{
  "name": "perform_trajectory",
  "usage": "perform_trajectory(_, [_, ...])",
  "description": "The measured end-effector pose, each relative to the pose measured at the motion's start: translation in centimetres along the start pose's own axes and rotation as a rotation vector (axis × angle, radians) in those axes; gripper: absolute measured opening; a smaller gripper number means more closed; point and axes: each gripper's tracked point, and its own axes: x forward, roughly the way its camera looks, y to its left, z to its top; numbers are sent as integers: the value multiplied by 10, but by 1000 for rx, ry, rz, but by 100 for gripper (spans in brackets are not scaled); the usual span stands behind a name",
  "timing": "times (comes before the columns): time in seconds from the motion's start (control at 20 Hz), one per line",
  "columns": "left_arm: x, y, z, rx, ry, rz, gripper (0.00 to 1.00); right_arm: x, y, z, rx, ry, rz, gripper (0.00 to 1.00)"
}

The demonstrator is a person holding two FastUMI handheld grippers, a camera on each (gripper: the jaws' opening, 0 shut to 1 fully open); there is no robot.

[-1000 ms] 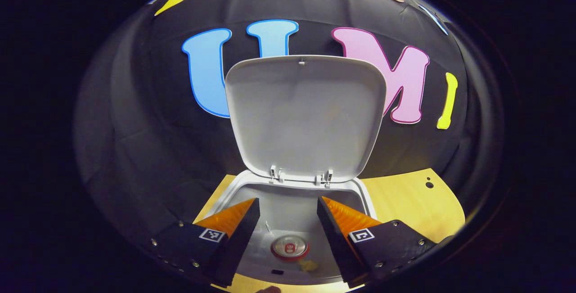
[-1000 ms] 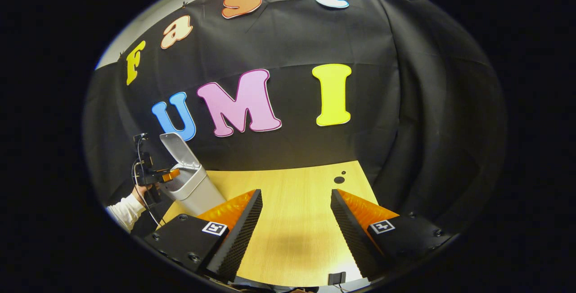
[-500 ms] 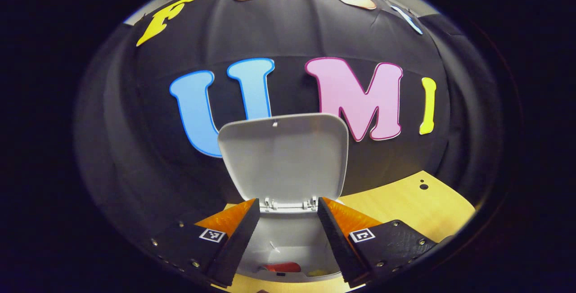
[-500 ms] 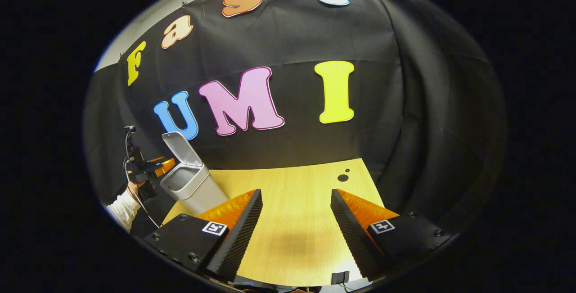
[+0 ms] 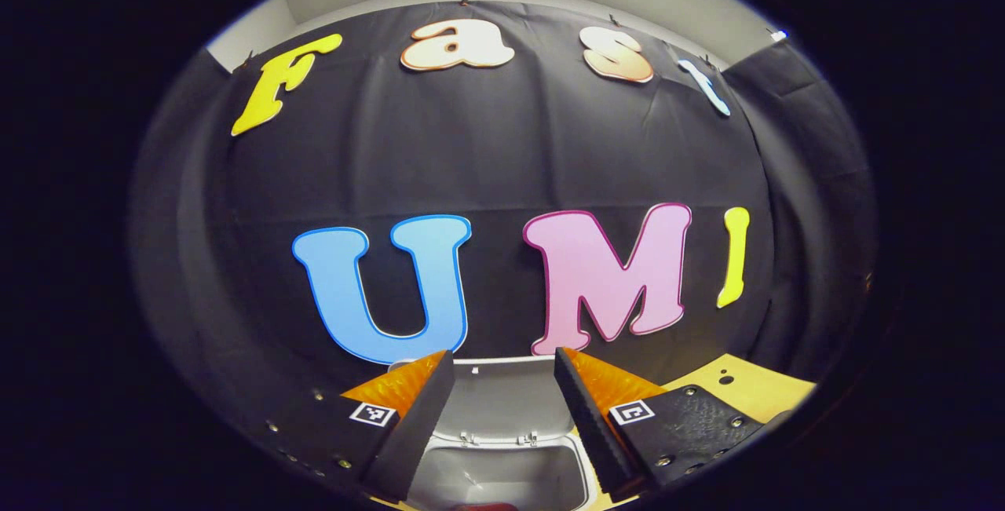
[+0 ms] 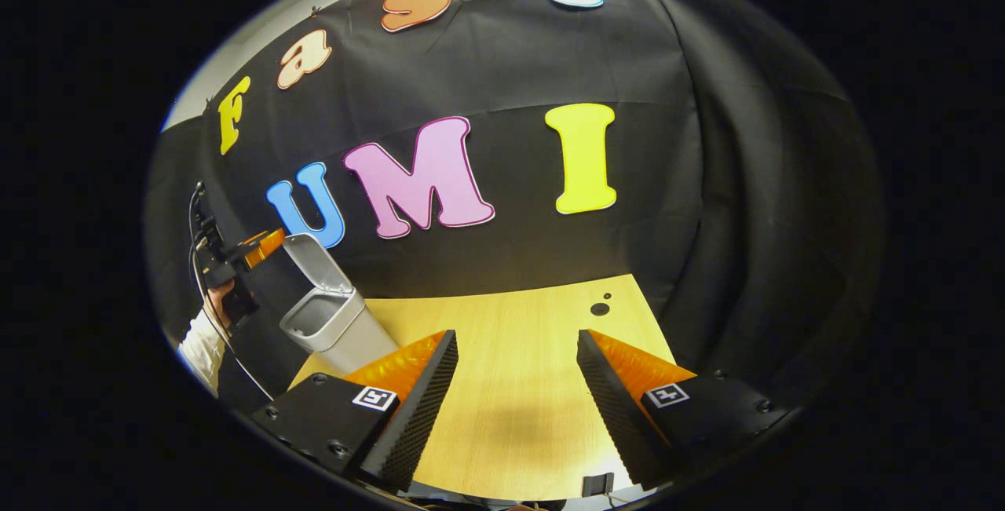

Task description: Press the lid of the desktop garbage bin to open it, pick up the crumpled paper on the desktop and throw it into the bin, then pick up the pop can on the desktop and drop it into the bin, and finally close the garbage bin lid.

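The grey desktop bin (image 6: 334, 326) stands at the table's far left with its lid (image 6: 314, 260) swung up. My left gripper (image 6: 261, 244), held by a hand (image 6: 216, 295), hovers level with the lid's top edge, on the bin's near side. In the left gripper view the left gripper (image 5: 500, 358) is open, with the raised lid (image 5: 502, 401) and the bin's open mouth (image 5: 502, 476) low between its fingers. The bin's contents are cut off at the bottom edge. My right gripper (image 6: 516, 336) stands open above the bare wooden table (image 6: 510, 417), holding nothing.
The black cloth wall rises close behind the bin. A small dark hole (image 6: 599, 308) sits in the tabletop near its far right corner, also seen as a hole (image 5: 721, 378) in the left gripper view. A white sleeve (image 6: 200, 342) shows at the left.
My left gripper has risen and tilted up away from the bin's mouth, so the can and paper inside dropped from sight. The lid stays upright. The right gripper barely moved.
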Motion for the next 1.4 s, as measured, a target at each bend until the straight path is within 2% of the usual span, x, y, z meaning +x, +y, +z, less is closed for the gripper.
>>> perform_trajectory(0.1, [12, 14, 23, -45, -46, 12, 84, 1, -2, 0, 6, -2, -5, 98])
perform_trajectory(0.2, [30, 26, 33, 4, -64, 17, 84, 0, -4, -1, 14, 0, -7, 98])
perform_trajectory(0.45, [64, 31, -7, 53, 53, 20, 84, -1, -6, -5, 13, 12, -15, 98])
perform_trajectory(0.6, [75, 39, -45, 15, 160, 37, 83, -1, -6, -8, 9, 19, -18, 98])
perform_trajectory(0.65, [73, 42, -40, 12, 130, 46, 83, -1, -6, -8, 11, 21, -20, 98])
perform_trajectory(0.7, [77, 39, -37, 5, 130, 22, 85, -1, -7, -10, 15, 25, -21, 98])
perform_trajectory(0.9, [72, 35, -50, 28, 191, -7, 84, 2, -8, -15, 27, 36, -24, 98])
perform_trajectory(0.95, [67, 31, -59, 15, 227, -31, 84, 2, -8, -16, 29, 39, -23, 98])
perform_trajectory(1.0, [56, 24, -86, -15, 334, -64, 84, 3, -7, -15, 32, 39, -21, 98])
perform_trajectory(1.05, [49, 34, -109, 20, 422, -10, 84, 3, -7, -16, 33, 40, -19, 98])
perform_trajectory(1.1, [41, 42, -123, 6, 472, 7, 86, 4, -7, -16, 32, 41, -19, 98])
perform_trajectory(1.3, [6, 42, -191, -164, 632, -5, 86, 11, 0, -18, 39, 50, -6, 98])
perform_trajectory(1.4, [-7, 42, -221, -165, 661, -9, 86, 17, 4, -21, 39, 63, -2, 98])
